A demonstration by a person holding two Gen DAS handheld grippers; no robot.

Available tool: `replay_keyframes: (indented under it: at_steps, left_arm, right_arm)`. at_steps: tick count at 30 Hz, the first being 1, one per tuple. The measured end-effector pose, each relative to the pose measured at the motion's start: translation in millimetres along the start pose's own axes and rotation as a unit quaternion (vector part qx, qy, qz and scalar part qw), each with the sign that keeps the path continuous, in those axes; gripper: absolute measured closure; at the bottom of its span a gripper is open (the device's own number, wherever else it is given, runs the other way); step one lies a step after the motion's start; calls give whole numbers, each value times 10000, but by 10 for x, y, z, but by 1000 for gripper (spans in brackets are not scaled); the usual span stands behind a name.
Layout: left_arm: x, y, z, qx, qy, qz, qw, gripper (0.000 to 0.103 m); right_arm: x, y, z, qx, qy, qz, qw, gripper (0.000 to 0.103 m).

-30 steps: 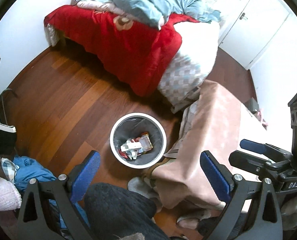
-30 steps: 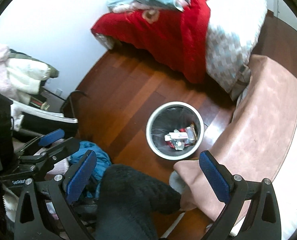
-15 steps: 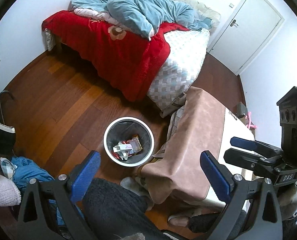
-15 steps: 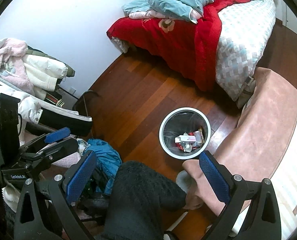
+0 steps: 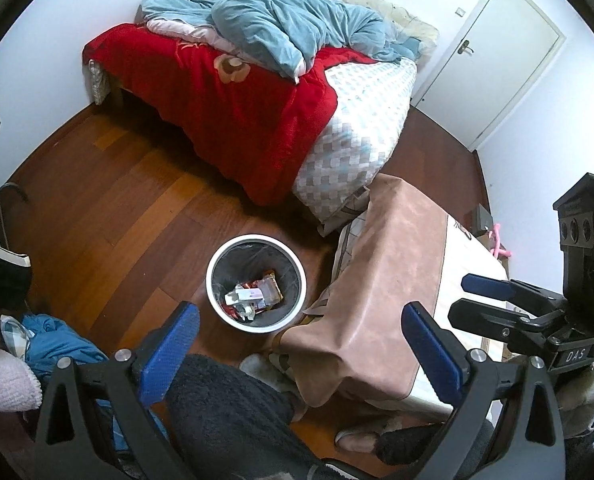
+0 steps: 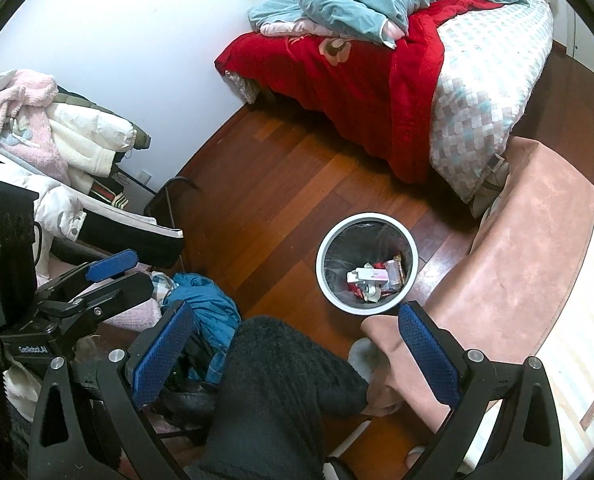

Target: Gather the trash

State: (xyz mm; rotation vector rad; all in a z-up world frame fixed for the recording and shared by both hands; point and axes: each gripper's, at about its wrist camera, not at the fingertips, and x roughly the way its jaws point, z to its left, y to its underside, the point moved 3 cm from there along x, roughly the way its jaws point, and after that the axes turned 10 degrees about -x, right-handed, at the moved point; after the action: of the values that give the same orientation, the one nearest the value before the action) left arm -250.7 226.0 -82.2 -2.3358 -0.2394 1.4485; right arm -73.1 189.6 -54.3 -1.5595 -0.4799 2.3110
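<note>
A white round trash bin (image 5: 221,256) with a black liner stands on the wooden floor and holds several wrappers and a small white box (image 5: 253,294). It also shows in the right wrist view (image 6: 321,256), with the trash (image 6: 373,278) inside. My left gripper (image 5: 301,350) is open and empty, high above the floor near the bin. My right gripper (image 6: 295,354) is open and empty, also high above. Each gripper shows in the other's view: the right one (image 5: 493,300) and the left one (image 6: 109,276).
A bed with a red blanket (image 5: 241,96) and a blue quilt (image 5: 281,28) stands at the back. A table with a tan cover (image 5: 389,280) is right of the bin. Clothes (image 6: 37,140) pile at left, blue cloth (image 6: 209,308) on the floor. A white door (image 5: 493,52) is back right. The person's dark trouser leg (image 6: 281,392) is below.
Both grippers have risen and pulled back from the bin, which looks smaller and lower in both views. More of the bed, door and clothes pile has come into view. Both stay open.
</note>
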Motion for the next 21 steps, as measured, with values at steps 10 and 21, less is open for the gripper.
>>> replay_keyframes:
  at_steps: [10,21]
  left_arm:
    - [15,27,-36,44,39,62,10000,0]
    - [-17,18,-18,42,88,61,9999,0]
  right_arm:
    - [-15,0,63,-6,7,36,10000,0]
    - [-16,4,63,-1,-7,31,10000,0]
